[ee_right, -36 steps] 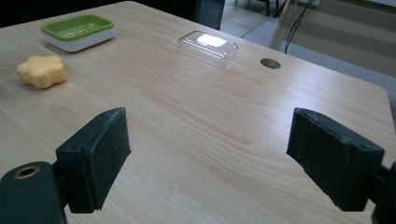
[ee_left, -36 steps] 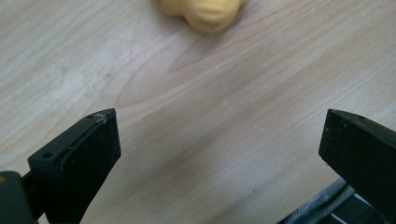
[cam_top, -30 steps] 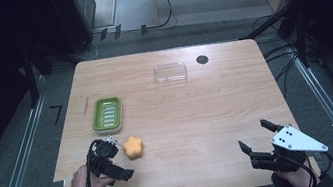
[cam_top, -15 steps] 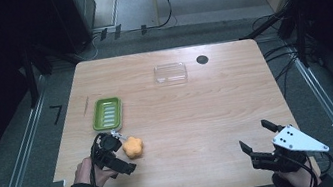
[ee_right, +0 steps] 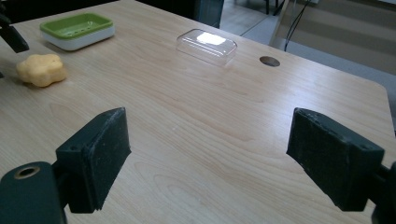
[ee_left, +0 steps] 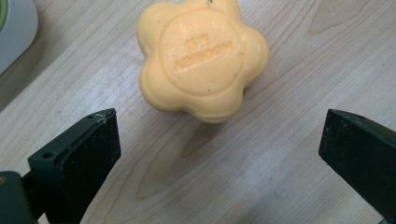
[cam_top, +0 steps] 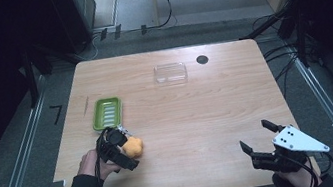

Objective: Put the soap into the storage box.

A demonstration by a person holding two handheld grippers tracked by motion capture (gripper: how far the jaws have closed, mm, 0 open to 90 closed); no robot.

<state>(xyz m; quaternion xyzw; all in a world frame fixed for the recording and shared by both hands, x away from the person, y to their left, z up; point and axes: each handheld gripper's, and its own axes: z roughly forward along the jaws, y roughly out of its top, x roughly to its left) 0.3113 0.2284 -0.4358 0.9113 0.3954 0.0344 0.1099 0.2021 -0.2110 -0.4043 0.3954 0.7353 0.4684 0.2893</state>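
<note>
Two hand-held grippers are at work, one in each hand. The left hand-held gripper (cam_top: 122, 153) hangs over the near-left part of the bench (cam_top: 209, 117), its jaws spread wide and holding nothing. One orange flower-shaped soap (ee_left: 201, 56) lies flat on the wood just ahead of those jaws, at twelve o'clock in the left gripper view, between their lines but touching neither; raised lettering shows on its top face. In the high view the soap (cam_top: 134, 146) sits right against the gripper's tip.

One green soap dish (cam_top: 107, 113) stands near the soap, at about eleven o'clock from it, apart from it. One clear plastic lid (cam_top: 170, 72) rests farther off, toward one o'clock, and one dark round hole (cam_top: 202, 59) lies just beyond it at the bench's far edge.

The right hand-held gripper (cam_top: 259, 143) hovers at the near-right edge of the bench, well apart from the soap, jaws wide open and empty.
</note>
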